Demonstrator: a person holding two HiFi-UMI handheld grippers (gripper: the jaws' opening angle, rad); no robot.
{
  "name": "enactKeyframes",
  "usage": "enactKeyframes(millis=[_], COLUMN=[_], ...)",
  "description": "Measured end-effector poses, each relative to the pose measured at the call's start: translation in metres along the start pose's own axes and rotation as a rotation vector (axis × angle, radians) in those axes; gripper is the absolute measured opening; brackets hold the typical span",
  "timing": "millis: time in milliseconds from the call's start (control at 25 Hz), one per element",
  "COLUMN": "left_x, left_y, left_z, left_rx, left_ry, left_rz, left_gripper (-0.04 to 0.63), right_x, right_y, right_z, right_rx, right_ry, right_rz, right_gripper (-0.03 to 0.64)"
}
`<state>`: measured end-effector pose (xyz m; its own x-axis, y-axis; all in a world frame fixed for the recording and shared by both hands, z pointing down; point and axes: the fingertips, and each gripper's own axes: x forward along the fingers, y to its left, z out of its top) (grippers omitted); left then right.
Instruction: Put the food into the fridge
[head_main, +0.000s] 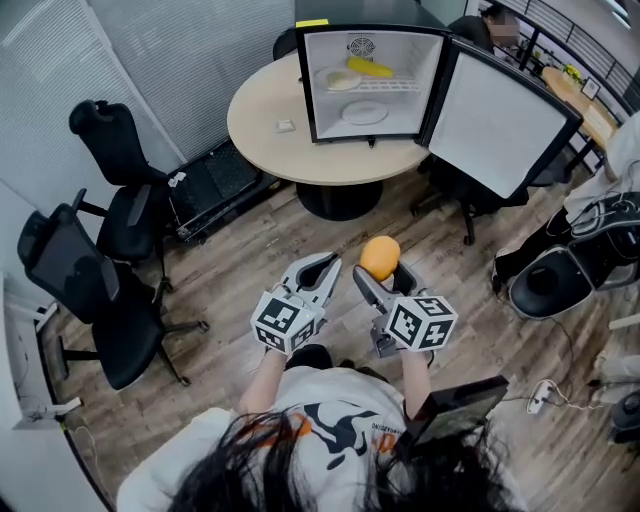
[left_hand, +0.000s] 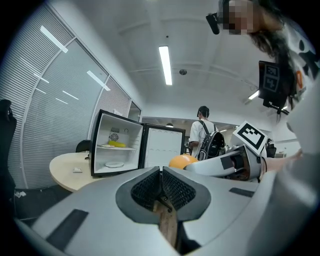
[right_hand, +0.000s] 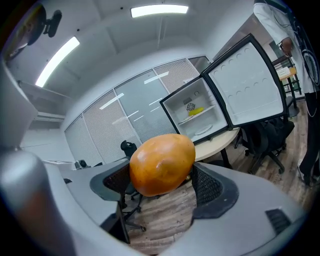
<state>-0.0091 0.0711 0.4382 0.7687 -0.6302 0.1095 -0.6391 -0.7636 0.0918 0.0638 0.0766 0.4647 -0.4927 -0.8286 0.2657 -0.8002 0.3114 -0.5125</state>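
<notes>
My right gripper (head_main: 379, 268) is shut on an orange mango-like fruit (head_main: 379, 257), which fills the middle of the right gripper view (right_hand: 162, 164) between the black pads. My left gripper (head_main: 322, 267) is shut with nothing in it; its pads (left_hand: 150, 189) meet. Both are held above the wooden floor, well short of the small fridge (head_main: 368, 82). The fridge stands on a round table (head_main: 262, 130) with its door (head_main: 495, 122) swung open to the right. A yellow banana (head_main: 369, 68) and a plate lie on its shelf, and another plate (head_main: 364, 113) sits on its floor.
Two black office chairs (head_main: 110, 250) stand at the left by the blinds. More chairs and a backpack (head_main: 580, 255) are at the right. A small white object (head_main: 286, 125) lies on the table. A person with a backpack (left_hand: 206, 140) stands beyond the fridge.
</notes>
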Motion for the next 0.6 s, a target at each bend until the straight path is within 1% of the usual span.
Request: enactKeyframes(millis=[120,320,600], left_x=[0.005,0.012,0.032], left_y=[-0.001,0.003,0.019], left_z=[-0.002,0.000,-0.006], left_rx=[0.003,0.005,0.006], left_ry=[0.015,0.028,0.044], left_rz=[0.005,0.014,0.011], left_gripper=[0.012,0.012,0.012], right_x=[0.003,0.009,0.031], right_y=[-0.005,-0.015,-0.029], right_z=[-0.004,0.002,0.004], right_rx=[0.005,0.016,0.029], right_ry=[0.020,0.020,0.039], right_rz=[0.017,0.013,0.021], right_gripper=[0.388,0.388,0.388])
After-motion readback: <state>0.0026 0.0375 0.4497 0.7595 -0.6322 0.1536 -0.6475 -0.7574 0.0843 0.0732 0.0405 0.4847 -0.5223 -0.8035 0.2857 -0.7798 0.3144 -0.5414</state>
